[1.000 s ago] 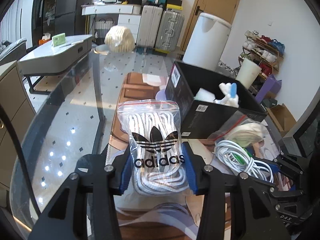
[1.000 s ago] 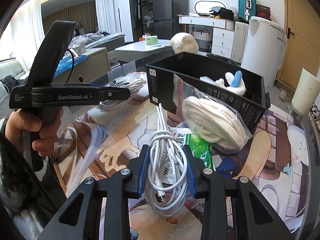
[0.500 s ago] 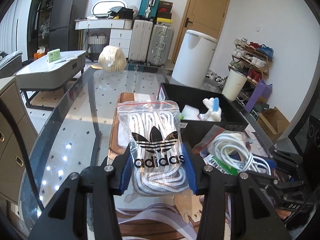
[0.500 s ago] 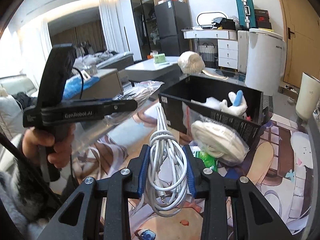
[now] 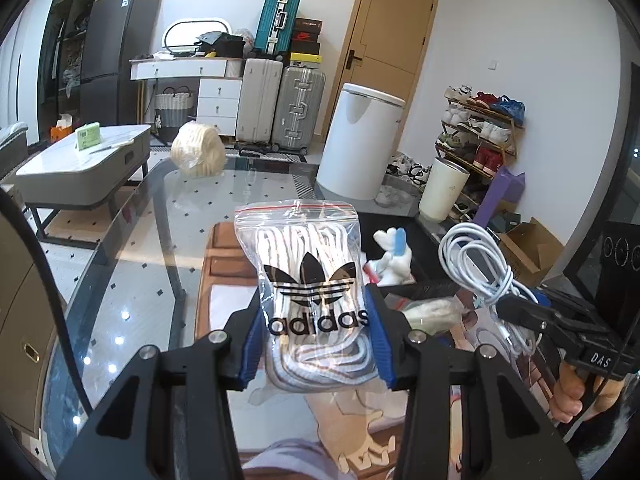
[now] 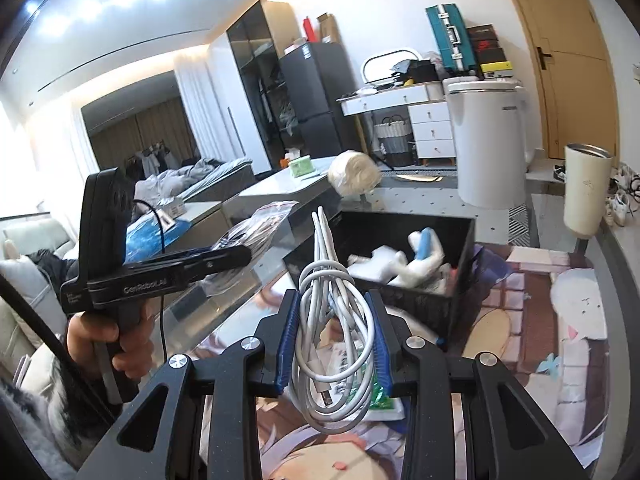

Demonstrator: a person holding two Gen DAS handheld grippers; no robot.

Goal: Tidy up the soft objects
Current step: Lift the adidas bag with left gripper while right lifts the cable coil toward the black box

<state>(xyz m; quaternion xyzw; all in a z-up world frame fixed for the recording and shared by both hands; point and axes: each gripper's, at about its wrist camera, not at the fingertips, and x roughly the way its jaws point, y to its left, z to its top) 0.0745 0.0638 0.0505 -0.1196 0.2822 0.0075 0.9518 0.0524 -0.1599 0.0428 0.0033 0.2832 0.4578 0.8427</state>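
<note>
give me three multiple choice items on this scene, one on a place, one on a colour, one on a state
1. Where is the white plush toy?
A. inside the black box
B. on the shoe rack
C. held in the left tongs

2. What colour is the coiled cable?
A. black
B. white
C. red

3. What state is the zip bag of laces in?
A. lying flat on the mat
B. clamped in the left tongs, off the table
C. torn open and empty

Answers: 1 A, the toy lies within the box walls in the right wrist view. 2 B, every loop between the right tongs is white. 3 B, the blue pads press on both sides of it and the seal is closed.
</note>
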